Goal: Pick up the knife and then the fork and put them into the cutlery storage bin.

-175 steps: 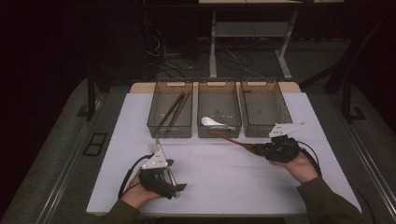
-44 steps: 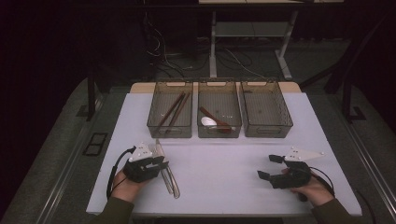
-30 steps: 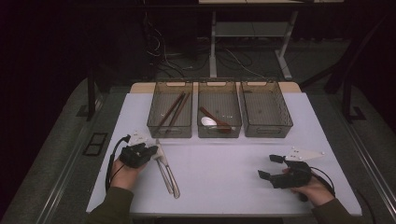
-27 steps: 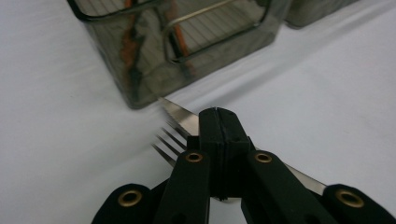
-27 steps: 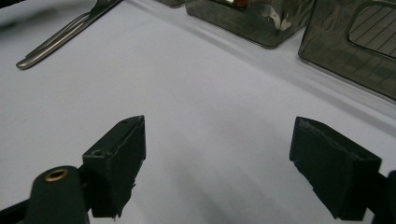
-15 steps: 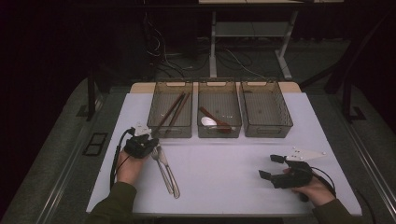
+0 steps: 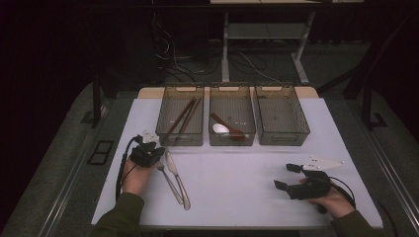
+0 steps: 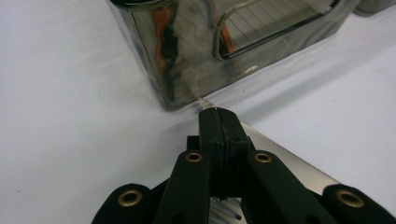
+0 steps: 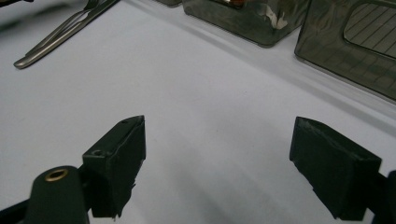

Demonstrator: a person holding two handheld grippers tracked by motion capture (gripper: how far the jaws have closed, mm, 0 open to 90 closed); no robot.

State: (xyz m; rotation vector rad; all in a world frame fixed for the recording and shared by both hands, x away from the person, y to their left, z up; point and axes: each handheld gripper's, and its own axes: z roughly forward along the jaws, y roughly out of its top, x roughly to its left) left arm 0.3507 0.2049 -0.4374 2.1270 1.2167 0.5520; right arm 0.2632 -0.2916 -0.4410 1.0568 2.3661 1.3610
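Toward the left edge of the white tabletop (image 7: 237,173), the left gripper (image 7: 148,152) sat just in front of the near left corner of the leftmost bin (image 7: 181,116), one of three smoky, see-through bins lined up along the far edge. Its fingers (image 8: 218,135) were pressed flat together with no gap showing between them, and in the left gripper view their tips rested over the blade end of a table knife (image 8: 285,161) that ran away beneath them to the right, its tip almost touching the bin's wall; whether any metal was truly caught between the pads could not be told. From the high view the knife (image 7: 178,180) lay beside a fork (image 7: 168,180), the two close together and slanting from the gripper back toward the near edge, handles nearest the person. The leftmost bin held dark chopsticks (image 7: 184,116), the middle bin (image 7: 232,116) held a white spoon (image 7: 221,128) and a brownish one (image 7: 227,126), and the rightmost bin (image 7: 280,116) looked bare apart from small specks. Near the right near corner of the tabletop, the right gripper (image 7: 286,177) rested in the person's hand, its fingers (image 9: 116,163) spread wide with nothing but bare white surface between them, pointed left across the tabletop toward the cutlery, well apart from it.
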